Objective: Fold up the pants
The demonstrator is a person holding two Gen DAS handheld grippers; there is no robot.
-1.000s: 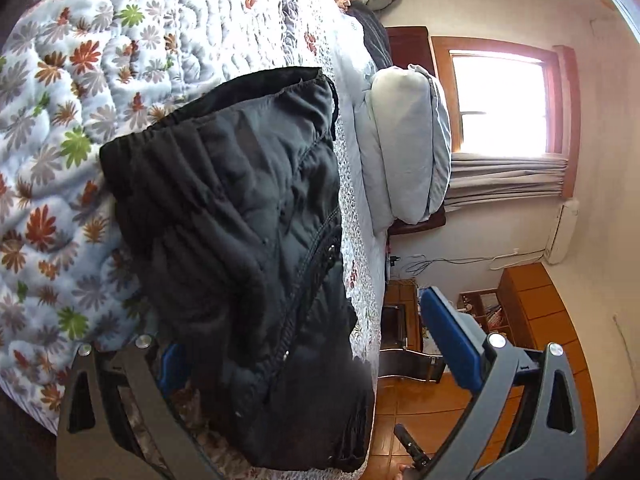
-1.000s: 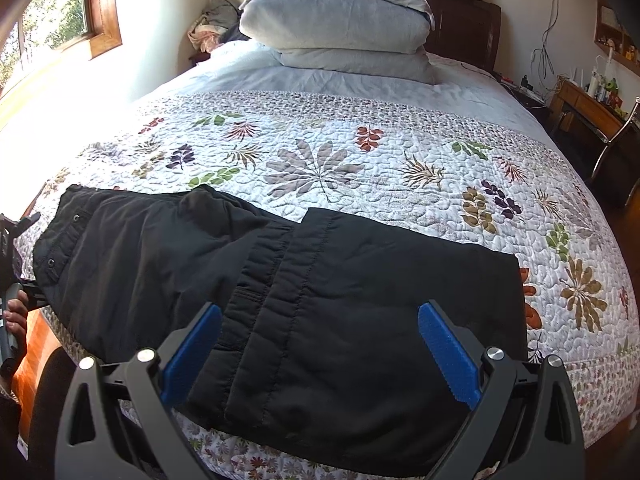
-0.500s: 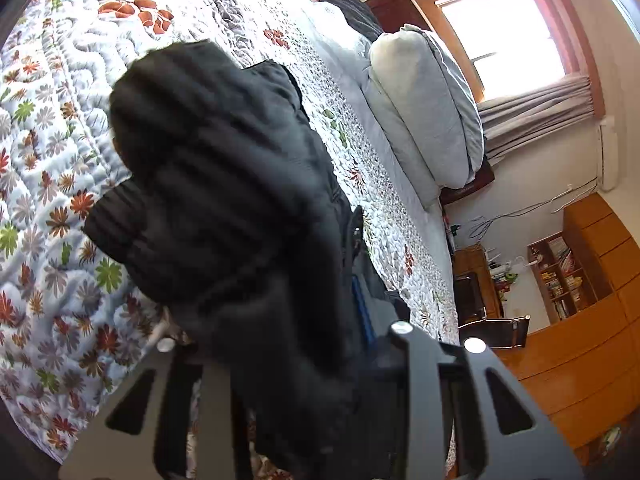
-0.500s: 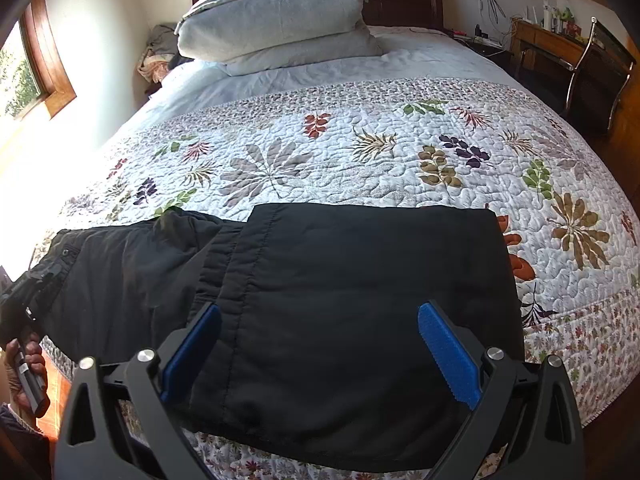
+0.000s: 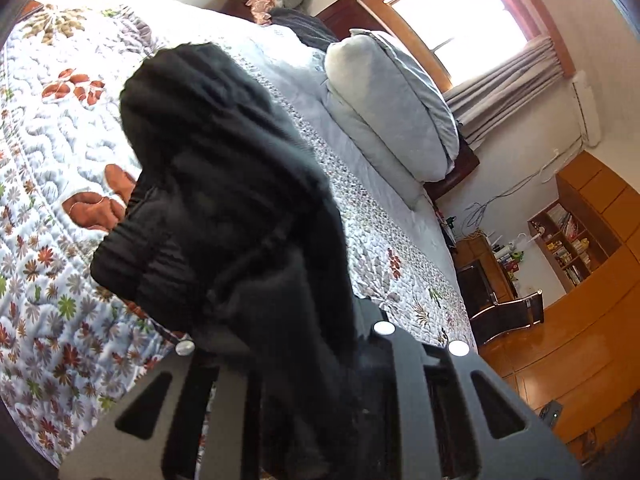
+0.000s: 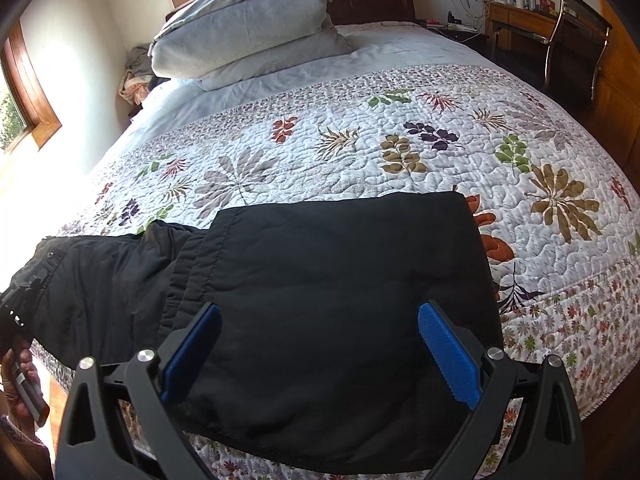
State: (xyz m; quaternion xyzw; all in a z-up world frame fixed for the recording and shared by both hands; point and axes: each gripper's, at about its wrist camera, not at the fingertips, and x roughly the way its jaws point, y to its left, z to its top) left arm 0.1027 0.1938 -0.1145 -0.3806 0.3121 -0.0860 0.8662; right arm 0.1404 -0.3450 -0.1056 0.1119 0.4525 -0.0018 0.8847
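Black pants (image 6: 328, 280) on the quilt (image 6: 400, 152) lie partly folded — left hand-held gripper (image 5: 304, 360) pinching the waist end for another fold, right hand-held gripper (image 6: 320, 344) spread above.

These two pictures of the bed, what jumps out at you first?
The black pants dominate, spread across the near edge of a flowered quilt. In the left view, one bunched end is clamped in the left claw and lifted above the bed. The right claw hangs open over the flat part, blue pads wide apart, with grey pillows stacked at the headboard.
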